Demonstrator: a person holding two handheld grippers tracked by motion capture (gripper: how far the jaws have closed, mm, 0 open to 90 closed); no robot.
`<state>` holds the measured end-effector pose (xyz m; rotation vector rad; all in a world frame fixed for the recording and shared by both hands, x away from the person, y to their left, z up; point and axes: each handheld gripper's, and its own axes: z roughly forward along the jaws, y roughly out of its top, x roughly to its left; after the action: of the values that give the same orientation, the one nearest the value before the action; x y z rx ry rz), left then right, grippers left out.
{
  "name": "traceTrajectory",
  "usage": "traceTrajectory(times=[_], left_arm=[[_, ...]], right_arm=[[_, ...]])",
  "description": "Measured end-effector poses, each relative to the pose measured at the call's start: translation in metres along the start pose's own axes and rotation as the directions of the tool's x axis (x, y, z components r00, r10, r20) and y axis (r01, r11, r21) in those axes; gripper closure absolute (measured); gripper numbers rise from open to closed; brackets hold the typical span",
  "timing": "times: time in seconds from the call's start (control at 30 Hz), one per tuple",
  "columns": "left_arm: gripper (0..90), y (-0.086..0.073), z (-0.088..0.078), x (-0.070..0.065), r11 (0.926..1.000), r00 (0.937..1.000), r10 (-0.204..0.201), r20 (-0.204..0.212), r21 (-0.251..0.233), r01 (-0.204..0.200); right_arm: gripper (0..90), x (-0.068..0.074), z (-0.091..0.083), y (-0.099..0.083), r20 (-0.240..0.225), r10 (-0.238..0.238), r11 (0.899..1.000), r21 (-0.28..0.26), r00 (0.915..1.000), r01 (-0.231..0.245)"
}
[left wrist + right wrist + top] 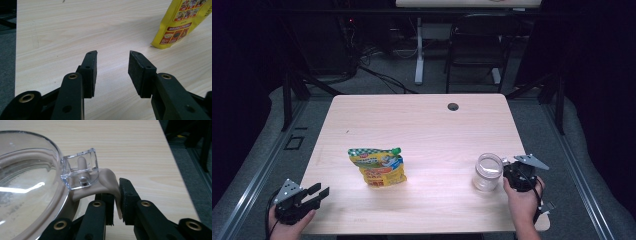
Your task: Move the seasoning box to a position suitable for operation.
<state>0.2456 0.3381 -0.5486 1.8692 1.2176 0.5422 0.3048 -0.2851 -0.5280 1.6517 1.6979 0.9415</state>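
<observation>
A clear glass jar (488,172) with a clear lid (27,182) stands near the table's right front. At its rim a clear clasp (80,168) sits on a beige rubber tab (107,180). My right gripper (508,174) is beside the jar, and in the right gripper view it (116,195) is shut on that tab, pinched between the pads. A yellow snack pouch (378,167) with a green top lies at the centre left of the table. My left gripper (323,191) rests at the front left corner, open and empty (112,56), with the pouch (182,20) ahead to its right.
The light wooden table (422,125) has a cable hole (453,106) near its far edge. Behind it stand a dark chair (477,45) and a desk leg (419,50). The table's right edge (172,165) runs close beside the right gripper.
</observation>
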Motion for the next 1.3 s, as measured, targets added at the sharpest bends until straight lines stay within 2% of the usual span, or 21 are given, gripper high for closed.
traceTrajectory(times=[0.17, 0.2, 0.23, 0.33, 0.4, 0.43, 0.57, 0.93, 1.1, 1.3], left_arm=[[59.2, 0.0, 0.001, -0.002, 1.0, 1.0, 0.005, 0.007, 0.004, -0.005], [59.2, 0.0, 0.001, -0.002, 1.0, 1.0, 0.005, 0.007, 0.004, -0.005], [59.2, 0.0, 0.001, -0.003, 0.9999, 0.9999, 0.009, 0.009, 0.005, -0.009], [59.2, 0.0, 0.001, -0.004, 0.9999, 0.9998, 0.014, 0.011, 0.005, -0.015], [59.2, 0.0, 0.001, -0.005, 0.9999, 0.9998, 0.014, 0.013, 0.005, -0.014], [59.2, -0.001, 0.0, -0.005, 0.9998, 0.9997, 0.018, 0.015, 0.009, -0.018], [59.2, -0.002, -0.002, -0.007, 0.9998, 0.9998, 0.018, 0.014, 0.006, -0.018], [59.2, -0.004, -0.005, -0.011, 0.9996, 0.9996, 0.027, 0.012, 0.012, -0.028], [59.1, -0.006, -0.005, -0.013, 0.9995, 0.9995, 0.03, 0.01, 0.013, -0.03], [59.1, -0.008, -0.009, -0.012, 0.9996, 0.9997, 0.025, 0.002, 0.012, -0.025]], right_arm=[[82.9, 0.027, 0.002, 0.003, -0.053, -0.032, 0.999, -0.005, 0.9981, 0.032], [82.9, 0.027, 0.002, 0.003, -0.053, -0.032, 0.999, -0.005, 0.9981, 0.032], [82.9, 0.039, 0.004, 0.004, -0.062, -0.049, 0.999, -0.006, 0.9969, 0.048], [82.9, 0.055, 0.008, 0.003, -0.084, -0.078, 0.997, -0.006, 0.9935, 0.077], [82.9, 0.059, 0.009, 0.003, -0.097, -0.082, 0.997, -0.003, 0.992, 0.082], [83.0, 0.068, 0.012, 0.002, -0.11, -0.089, 0.996, 0.002, 0.9899, 0.09], [82.9, 0.082, 0.018, -0.002, -0.136, -0.107, 0.994, 0.001, 0.9848, 0.108], [82.5, 0.101, 0.026, -0.004, -0.179, -0.125, 0.992, -0.007, 0.9758, 0.125], [82.4, 0.104, 0.027, -0.004, -0.188, -0.125, 0.992, -0.008, 0.9741, 0.126], [82.3, 0.111, 0.03, -0.006, -0.188, -0.15, 0.988, -0.008, 0.9707, 0.151]])
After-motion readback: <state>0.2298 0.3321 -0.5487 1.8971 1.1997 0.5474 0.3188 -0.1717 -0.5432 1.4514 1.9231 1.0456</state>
